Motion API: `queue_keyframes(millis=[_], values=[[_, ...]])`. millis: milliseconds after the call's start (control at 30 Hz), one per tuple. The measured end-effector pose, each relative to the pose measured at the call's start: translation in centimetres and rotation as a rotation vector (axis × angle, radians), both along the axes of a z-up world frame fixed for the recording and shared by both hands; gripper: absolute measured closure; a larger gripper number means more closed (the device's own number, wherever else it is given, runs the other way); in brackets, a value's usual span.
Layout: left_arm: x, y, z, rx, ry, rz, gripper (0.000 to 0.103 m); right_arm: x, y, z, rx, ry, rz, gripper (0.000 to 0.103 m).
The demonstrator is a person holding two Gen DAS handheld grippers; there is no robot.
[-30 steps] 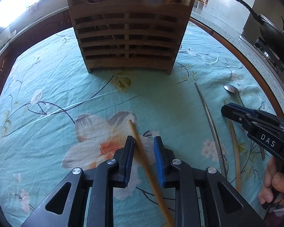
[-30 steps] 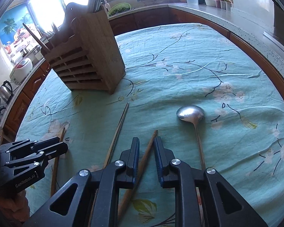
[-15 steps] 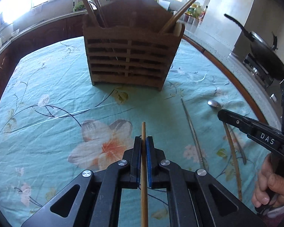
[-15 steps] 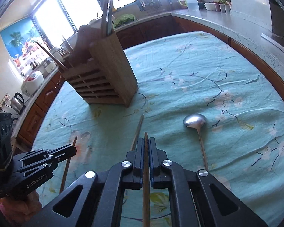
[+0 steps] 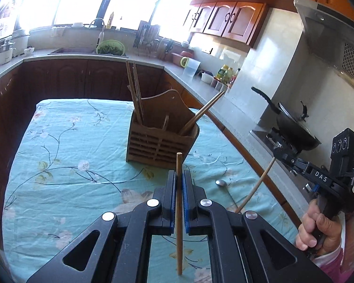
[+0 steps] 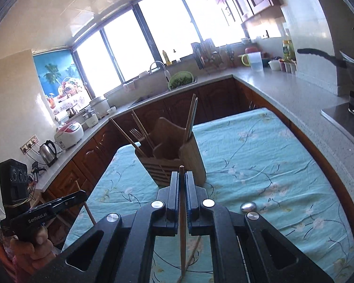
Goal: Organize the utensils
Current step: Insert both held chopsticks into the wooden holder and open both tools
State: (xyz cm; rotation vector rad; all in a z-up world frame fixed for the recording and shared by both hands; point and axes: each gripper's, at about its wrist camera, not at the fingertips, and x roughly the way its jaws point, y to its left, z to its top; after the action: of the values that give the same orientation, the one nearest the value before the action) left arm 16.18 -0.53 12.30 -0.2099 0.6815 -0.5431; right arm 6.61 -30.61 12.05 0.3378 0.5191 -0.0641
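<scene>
Both chopsticks are now lifted off the cloth, each clamped in shut jaws.
Left gripper (image 5: pixel 179 184) and right gripper (image 6: pixel 182 184) hold theirs upright; the holder (image 5: pixel 161 139) stands ahead, nearer the left.

Both grippers are clamped down right now. The left gripper (image 5: pixel 179 176) sits bottom center of its own view, blue pads squeezed on a wooden chopstick (image 5: pixel 179 212) that runs straight up between them. The right gripper (image 6: pixel 181 179) does the same with its own chopstick (image 6: pixel 182 224), jaws nearly touching. In the left view the right hand (image 5: pixel 318 226) shows at the lower right, wrapped around its handle. The left hand (image 6: pixel 33 243) shows lower left in the right view, gripping likewise.
</scene>
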Motion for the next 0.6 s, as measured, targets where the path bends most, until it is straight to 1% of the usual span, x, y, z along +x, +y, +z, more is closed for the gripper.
queue_keyframes(millis=[133, 267, 600], values=[[-1.2, 1.4, 0.9, -0.021, -0.029, 0.021, 0.1, -0.2, 0.3, 1.3, -0.016, -0.034, -0.005, 0.098], [-1.9, 2.5, 1.3, -0.031, -0.047, 0.037, 0.1, 0.1, 0.7, 1.7, -0.031, -0.043, -0.004, 0.098], [-0.4, 2.3, 1.3, -0.039, -0.051, 0.075, 0.1, 0.8, 0.6, 1.3, -0.039, -0.038, -0.005, 0.098]])
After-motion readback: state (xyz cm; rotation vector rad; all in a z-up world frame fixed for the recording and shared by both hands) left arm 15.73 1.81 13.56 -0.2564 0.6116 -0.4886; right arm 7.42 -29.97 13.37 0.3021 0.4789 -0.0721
